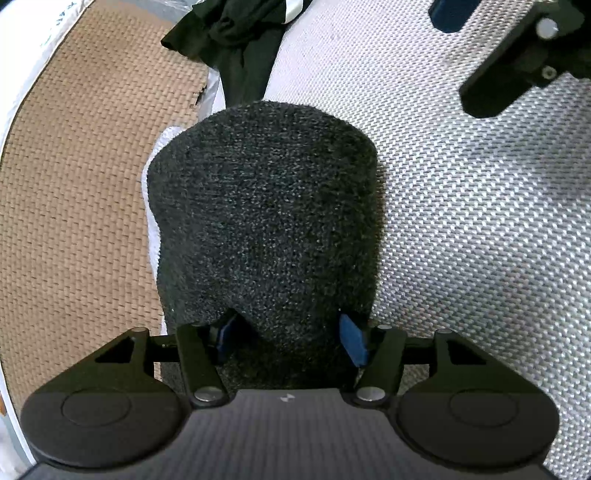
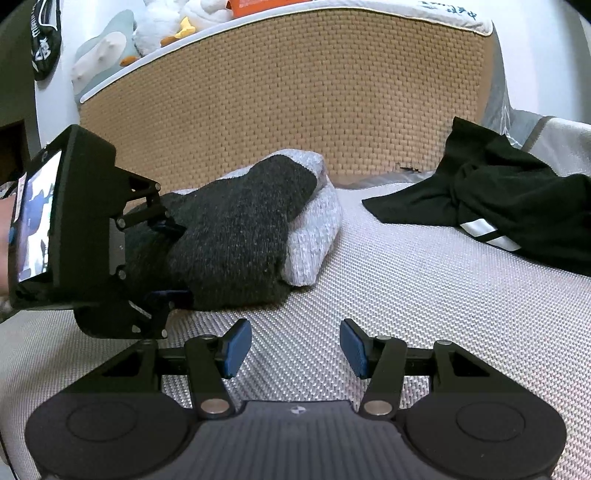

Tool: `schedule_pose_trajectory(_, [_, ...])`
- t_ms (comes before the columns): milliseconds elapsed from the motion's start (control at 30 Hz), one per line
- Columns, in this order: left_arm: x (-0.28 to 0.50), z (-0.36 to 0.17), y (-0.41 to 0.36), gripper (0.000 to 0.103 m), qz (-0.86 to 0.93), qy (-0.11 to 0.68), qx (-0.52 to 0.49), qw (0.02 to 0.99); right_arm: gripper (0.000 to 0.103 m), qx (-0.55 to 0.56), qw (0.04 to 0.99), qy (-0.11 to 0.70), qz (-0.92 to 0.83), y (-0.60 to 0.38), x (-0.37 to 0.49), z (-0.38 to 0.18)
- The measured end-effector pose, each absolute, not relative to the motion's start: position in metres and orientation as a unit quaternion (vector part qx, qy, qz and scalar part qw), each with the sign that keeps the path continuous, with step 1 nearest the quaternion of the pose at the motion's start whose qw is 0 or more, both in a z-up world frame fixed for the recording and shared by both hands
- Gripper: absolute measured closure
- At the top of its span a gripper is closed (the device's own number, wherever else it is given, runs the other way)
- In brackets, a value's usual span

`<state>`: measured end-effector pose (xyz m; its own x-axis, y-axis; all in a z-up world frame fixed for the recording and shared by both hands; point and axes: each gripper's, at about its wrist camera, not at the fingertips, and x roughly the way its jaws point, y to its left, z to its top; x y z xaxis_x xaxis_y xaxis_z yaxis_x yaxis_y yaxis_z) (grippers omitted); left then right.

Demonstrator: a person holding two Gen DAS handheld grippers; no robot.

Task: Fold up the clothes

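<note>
Charcoal knit covers a pale grey one in the sock bundle [image 2: 240, 236], which lies on the grey woven mattress cover [image 2: 424, 314] close to the tan woven panel [image 2: 288, 107] behind it. In the left wrist view the dark sock [image 1: 262, 206] fills the middle of the frame, with a strip of the lighter sock showing along its left edge.

The left gripper [image 1: 288, 341] reaches into the near end of the bundle, tilted downward, its blue pads [image 1: 352, 341] set against either side of the knit and the fabric bulging between them; it is pinching the bundle at a fairly wide span. From the right wrist view the same gripper comes in from the left, with its small screen [image 2: 35, 218] facing the camera.

The right gripper [image 2: 295, 349] hovers low over bare mattress cover just in front of the bundle, angled down, its jaws spread with nothing between them.

Farther right, a crumpled black garment [image 2: 498, 206] with white stripes lies on the cover, well apart from the socks. Plush toys [image 2: 147, 33] sit beyond the panel's top edge.
</note>
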<state>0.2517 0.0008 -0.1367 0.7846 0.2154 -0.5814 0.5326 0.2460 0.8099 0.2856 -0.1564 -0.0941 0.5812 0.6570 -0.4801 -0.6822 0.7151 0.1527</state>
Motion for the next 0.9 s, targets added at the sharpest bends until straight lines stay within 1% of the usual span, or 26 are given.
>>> schedule_pose_trajectory(900, [0.282,-0.129,-0.002,0.039,-0.095,0.336,0.602,0.718,0.046,-0.011,0.885,0.277,0.373,-0.159,0.288,-0.100])
